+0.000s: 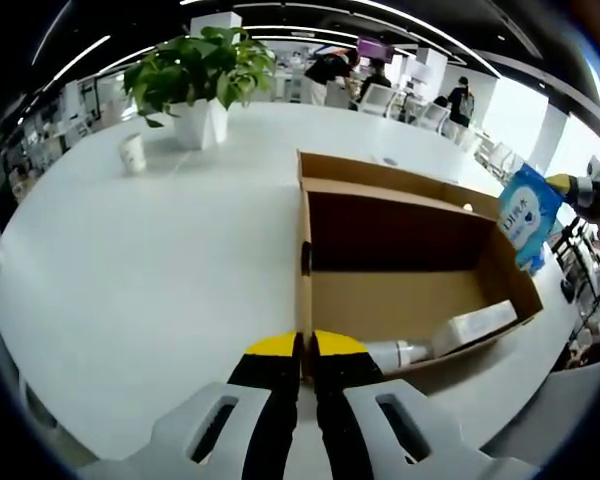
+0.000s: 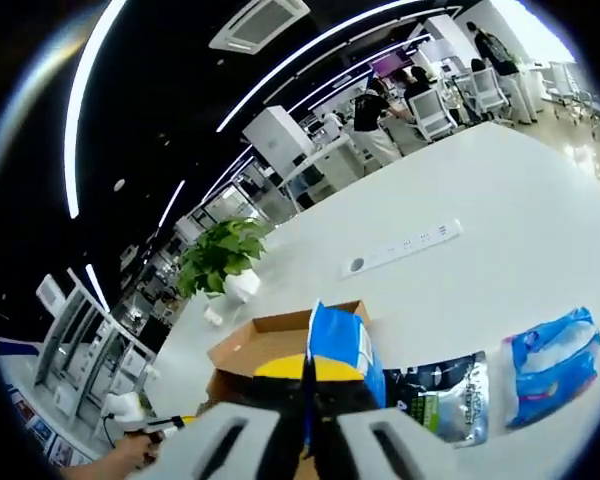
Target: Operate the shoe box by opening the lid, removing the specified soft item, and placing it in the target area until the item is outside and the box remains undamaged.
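While the shoe box (image 1: 410, 290) wall is clamped by the left gripper (image 1: 307, 345) to steady it, a blue tissue pack (image 2: 342, 350) is held lifted above the table (image 2: 500, 260) in the right gripper's (image 2: 310, 375) clenched fingers, already outside the box.

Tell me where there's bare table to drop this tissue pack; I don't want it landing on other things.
Free: the white table beyond the power strip, and the stretch between the potted plant and the open box. Crowded: beside the box, where the dark pouch and blue packet lie. The right tongs hold the tissue pack.
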`<state>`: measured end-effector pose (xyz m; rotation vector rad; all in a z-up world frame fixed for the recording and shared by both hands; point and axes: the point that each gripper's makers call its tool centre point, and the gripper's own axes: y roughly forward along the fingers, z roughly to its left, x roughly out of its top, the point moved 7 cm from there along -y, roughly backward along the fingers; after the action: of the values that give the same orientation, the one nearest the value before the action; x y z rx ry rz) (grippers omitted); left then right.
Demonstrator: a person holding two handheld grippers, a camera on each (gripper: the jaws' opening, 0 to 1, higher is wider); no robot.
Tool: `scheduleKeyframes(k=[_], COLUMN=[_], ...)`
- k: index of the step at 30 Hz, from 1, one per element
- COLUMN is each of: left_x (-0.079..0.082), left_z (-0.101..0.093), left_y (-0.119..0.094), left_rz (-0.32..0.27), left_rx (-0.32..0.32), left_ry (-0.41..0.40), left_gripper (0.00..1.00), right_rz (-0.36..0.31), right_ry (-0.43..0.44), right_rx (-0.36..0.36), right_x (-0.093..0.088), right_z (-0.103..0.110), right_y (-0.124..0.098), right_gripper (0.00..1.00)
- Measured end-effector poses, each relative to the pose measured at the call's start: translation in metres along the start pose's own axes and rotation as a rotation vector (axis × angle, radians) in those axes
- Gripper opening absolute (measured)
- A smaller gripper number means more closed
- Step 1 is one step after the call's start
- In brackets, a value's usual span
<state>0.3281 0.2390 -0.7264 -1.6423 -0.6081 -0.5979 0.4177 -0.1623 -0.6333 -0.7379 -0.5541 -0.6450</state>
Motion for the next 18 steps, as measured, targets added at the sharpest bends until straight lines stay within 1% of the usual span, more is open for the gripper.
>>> scheduleKeyframes(k=[2,5,9,11,13,15,18], left_x=[0.0,0.0,0.0,0.0,0.0,0.0,0.0], left_z=[0.0,0.0,0.0,0.0,0.001,0.0,0.001], left_y=[0.0,0.0,0.0,0.0,0.0,0.0,0.0], left_rz=[0.0,0.001,0.0,0.0,-0.001,-0.001,-0.002], left_rx=[-0.001,-0.001,-0.003,-0.004,-0.005,-0.006,-0.007], left_ry=[-0.001,0.0,-0.002,-0.003,-0.005,-0.006,-0.007], left_gripper=[0.01,0.01,0.01,0.01,0.01,0.01,0.01], right_rz=[-0.002,-0.012,-0.024,-0.027,-0.024,-0.014,-0.006], right_ry=[0.004,0.041,0.048,0.063,0.059,0.051,0.069], right_rx=[-0.003,0.005,0.013,0.019,0.02,0.008,-0.015], right_x=[-0.001,-0.001,0.001,0.001,-0.001,-0.004,-0.01], right_z=[-0.002,0.0,0.004,0.006,0.007,0.003,-0.007], right_y=[0.0,-0.001,0.0,0.002,0.004,0.006,0.007], right_gripper=[0.0,0.0,0.0,0.0,0.0,0.0,0.0])
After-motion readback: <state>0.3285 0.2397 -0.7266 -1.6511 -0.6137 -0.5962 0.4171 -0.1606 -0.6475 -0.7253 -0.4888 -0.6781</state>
